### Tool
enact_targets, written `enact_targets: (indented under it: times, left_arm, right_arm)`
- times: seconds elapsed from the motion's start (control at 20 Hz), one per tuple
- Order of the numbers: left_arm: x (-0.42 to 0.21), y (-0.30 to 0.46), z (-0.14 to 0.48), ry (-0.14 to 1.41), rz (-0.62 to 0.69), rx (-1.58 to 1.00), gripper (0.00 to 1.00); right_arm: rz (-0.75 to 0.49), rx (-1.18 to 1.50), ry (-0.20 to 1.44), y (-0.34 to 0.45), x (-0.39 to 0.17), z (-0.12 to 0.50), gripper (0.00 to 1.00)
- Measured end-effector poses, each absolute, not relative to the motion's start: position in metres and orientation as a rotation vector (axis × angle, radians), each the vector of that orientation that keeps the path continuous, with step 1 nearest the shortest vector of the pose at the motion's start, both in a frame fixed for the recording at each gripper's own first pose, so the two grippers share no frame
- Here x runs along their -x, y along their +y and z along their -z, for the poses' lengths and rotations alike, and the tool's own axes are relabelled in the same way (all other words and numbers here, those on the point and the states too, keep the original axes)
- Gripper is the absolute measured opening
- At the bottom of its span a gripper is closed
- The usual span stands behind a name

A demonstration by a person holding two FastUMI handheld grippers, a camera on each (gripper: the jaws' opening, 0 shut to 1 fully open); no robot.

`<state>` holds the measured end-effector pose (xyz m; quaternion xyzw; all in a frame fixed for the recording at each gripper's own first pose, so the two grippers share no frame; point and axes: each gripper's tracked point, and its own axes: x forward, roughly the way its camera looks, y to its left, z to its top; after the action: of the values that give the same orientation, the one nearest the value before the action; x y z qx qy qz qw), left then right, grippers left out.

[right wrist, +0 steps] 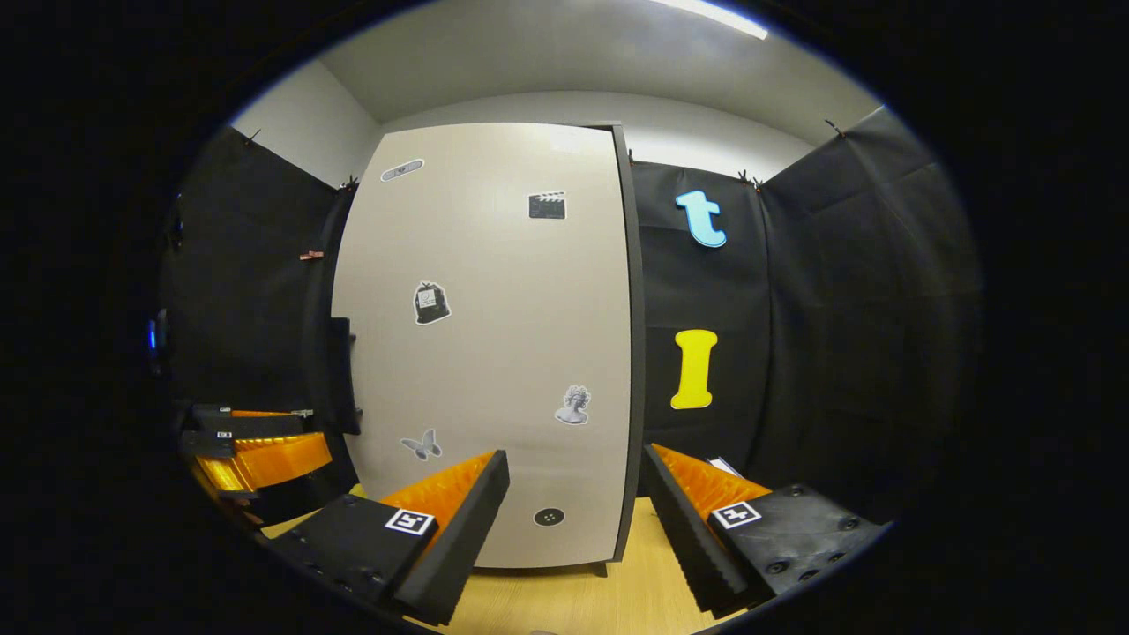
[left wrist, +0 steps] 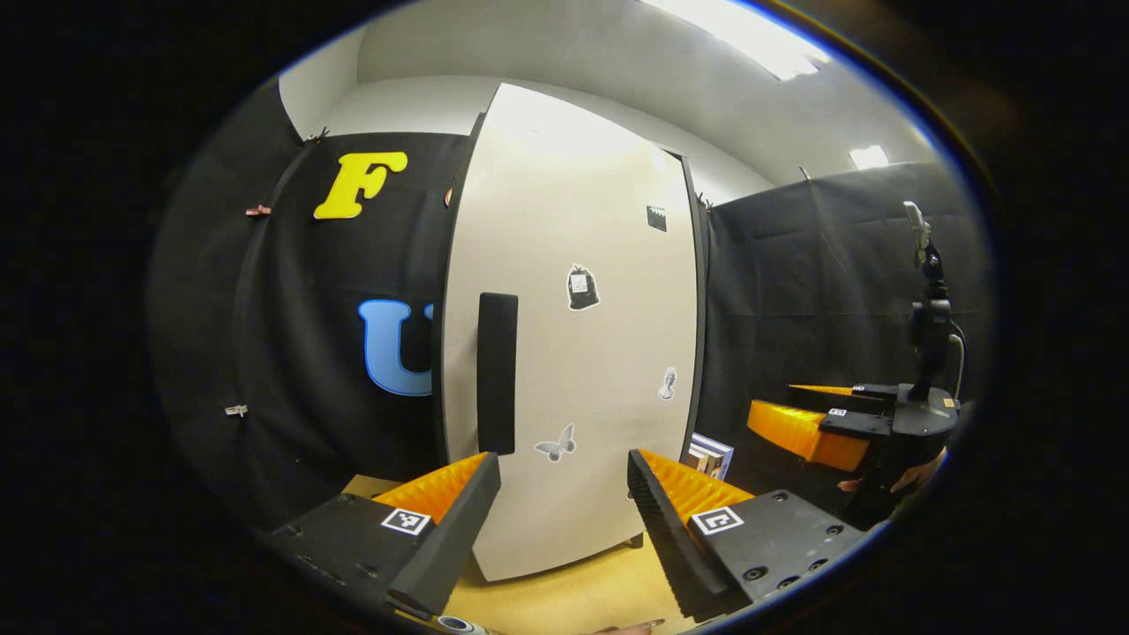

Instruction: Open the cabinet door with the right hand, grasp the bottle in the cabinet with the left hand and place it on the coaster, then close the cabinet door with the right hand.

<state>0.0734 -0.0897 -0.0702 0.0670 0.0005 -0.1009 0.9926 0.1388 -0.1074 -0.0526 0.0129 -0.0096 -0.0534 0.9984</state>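
Cabinet [right wrist: 494, 353] door closed; both hand-held grippers [left wrist: 563, 503] [right wrist: 573, 503] gape wide, holding nothing.

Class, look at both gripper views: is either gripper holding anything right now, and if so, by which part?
Nothing is held. The left gripper and the right gripper are both open with empty space between their fingers, facing the closed cabinet door; its handle is untouched.

Both cams sit low over the wooden bench [left wrist: 564, 591], looking straight ahead at the closed cabinet door [left wrist: 573, 353] from fairly close. The left gripper view faces it from the left, handle [left wrist: 497, 370] dead ahead, and catches the right gripper [left wrist: 811, 423] off to its right. The right gripper view faces the door from further right, with the left gripper [right wrist: 256, 450] at its left edge. Both share the door, its stickers and the bench.
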Motion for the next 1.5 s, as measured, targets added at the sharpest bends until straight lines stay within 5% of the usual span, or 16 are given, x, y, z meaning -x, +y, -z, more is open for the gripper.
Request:
enact_targets:
  times: [1.5]
  left_arm:
    - [-0.097,-0.062,0.059,-0.041,0.095,-0.168,0.91]
  right_arm:
    - [0.071,0.039,-0.043,-0.094,-0.161,0.054,0.97]
